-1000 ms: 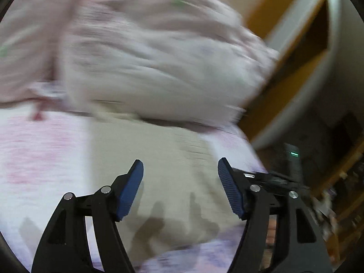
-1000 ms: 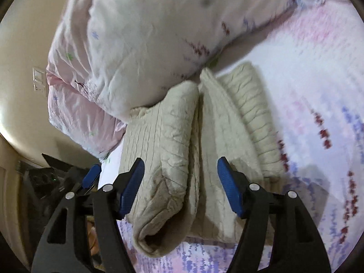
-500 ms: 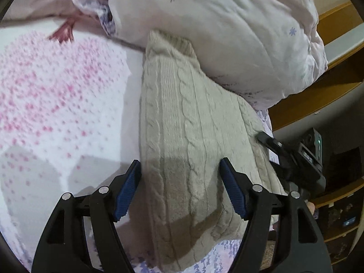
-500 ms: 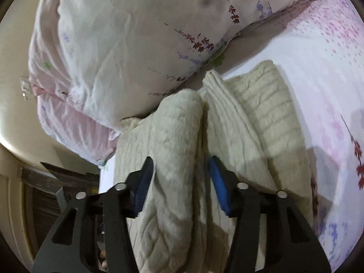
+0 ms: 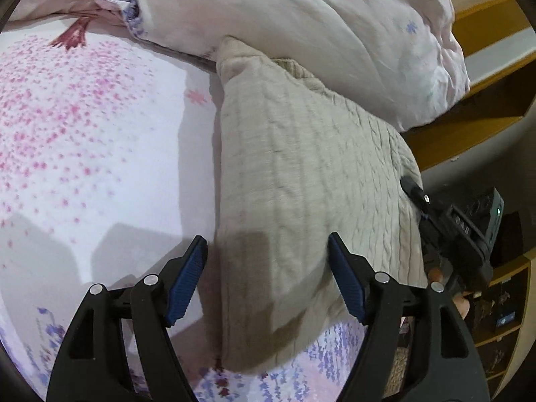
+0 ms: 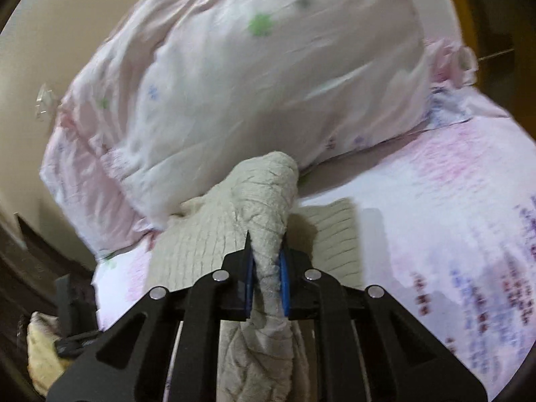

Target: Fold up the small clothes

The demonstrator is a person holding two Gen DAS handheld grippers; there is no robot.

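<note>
Two blue-padded fingers of the left gripper (image 5: 266, 276) stand wide apart and hold nothing, poised over the near end of the beige cable-knit sweater (image 5: 301, 181), which lies on the floral bedsheet (image 5: 93, 140) with its far end against the pillow (image 5: 301, 16). Through the right wrist camera, the right gripper (image 6: 264, 278) is clamped on a raised fold of that sweater (image 6: 264, 207), and I judge the thick knit could slip from so narrow a pinch or drag the layers beneath askew. No containers show.
</note>
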